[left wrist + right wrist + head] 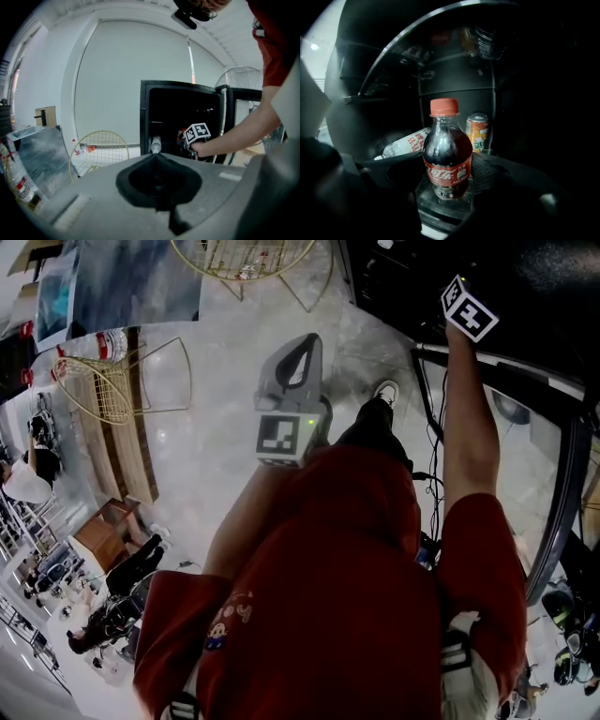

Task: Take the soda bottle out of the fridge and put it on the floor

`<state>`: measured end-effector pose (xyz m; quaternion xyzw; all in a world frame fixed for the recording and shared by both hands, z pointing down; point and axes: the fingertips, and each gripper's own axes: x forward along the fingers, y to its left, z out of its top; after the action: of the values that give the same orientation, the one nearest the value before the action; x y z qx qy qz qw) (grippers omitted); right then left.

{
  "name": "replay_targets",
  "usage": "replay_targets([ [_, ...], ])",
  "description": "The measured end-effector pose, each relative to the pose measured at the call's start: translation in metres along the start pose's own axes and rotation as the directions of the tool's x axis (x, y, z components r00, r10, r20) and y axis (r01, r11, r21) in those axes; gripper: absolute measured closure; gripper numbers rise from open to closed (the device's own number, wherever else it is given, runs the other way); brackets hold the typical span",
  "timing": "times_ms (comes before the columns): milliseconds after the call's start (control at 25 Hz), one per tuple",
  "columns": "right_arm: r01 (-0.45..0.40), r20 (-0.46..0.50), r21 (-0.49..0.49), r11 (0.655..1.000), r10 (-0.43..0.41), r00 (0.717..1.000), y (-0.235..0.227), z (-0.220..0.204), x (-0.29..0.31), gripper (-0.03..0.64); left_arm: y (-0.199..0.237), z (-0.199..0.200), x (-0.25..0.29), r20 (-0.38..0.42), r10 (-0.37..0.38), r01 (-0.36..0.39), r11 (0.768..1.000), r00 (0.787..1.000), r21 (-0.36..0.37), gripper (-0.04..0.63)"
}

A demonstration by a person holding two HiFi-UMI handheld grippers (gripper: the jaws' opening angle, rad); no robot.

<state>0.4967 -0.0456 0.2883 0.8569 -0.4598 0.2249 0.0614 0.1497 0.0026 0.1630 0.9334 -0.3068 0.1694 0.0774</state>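
Clamping bottle (pixel 446 154) with right gripper (pixel 447 177), centre frame, inside fridge (pixel 454 91). Sitting behind: can (pixel 477 132) upright at right, water bottle (pixel 405 143) lying at left. Holding left gripper (pixel 156 157) closed, empty.

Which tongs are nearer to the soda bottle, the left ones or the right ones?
Right. The right tongs reach inside the fridge with the soda bottle between their jaws. The left tongs, shut and empty, are outside the fridge, well back from it.

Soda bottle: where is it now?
In the right gripper view the soda bottle stands upright inside the fridge, between the right gripper's jaws; an orange can is behind to its right, a lying water bottle behind left.
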Motion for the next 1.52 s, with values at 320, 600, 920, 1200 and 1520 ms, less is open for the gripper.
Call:
replay_targets([
  [320, -0.057, -0.025, -0.059, 0.997, 0.056, 0.998, 0.018, -0.011, -0.027, 0.319, -0.002, 0.005, -0.003, 0.022, -0.005, 0.005, 1.0, 1.0, -0.003, 0.595],
  [600, -0.082, -0.065, -0.087, 0.993, 0.077, 0.995, 0.027, -0.023, -0.054, 0.319, -0.002, 0.002, -0.008, 0.025, -0.012, 0.013, 1.0, 1.0, -0.025, 0.595],
  [920, -0.133, -0.087, -0.134, 0.982, 0.122, 0.989, 0.043, -0.042, -0.09, 0.319, 0.004, -0.005, -0.009, 0.028, -0.015, 0.016, 0.999, 0.999, -0.029, 0.595],
  [1200, -0.201, -0.084, -0.165, 0.966, 0.189, 0.978, 0.069, -0.043, -0.146, 0.319, 0.009, -0.01, -0.012, 0.022, -0.026, 0.026, 0.999, 0.999, -0.023, 0.595],
  [1520, -0.303, -0.061, -0.274, 0.913, 0.298, 0.953, 0.11, -0.026, -0.214, 0.319, 0.008, -0.01, -0.014, 0.001, -0.051, 0.051, 0.999, 0.999, -0.005, 0.595],
])
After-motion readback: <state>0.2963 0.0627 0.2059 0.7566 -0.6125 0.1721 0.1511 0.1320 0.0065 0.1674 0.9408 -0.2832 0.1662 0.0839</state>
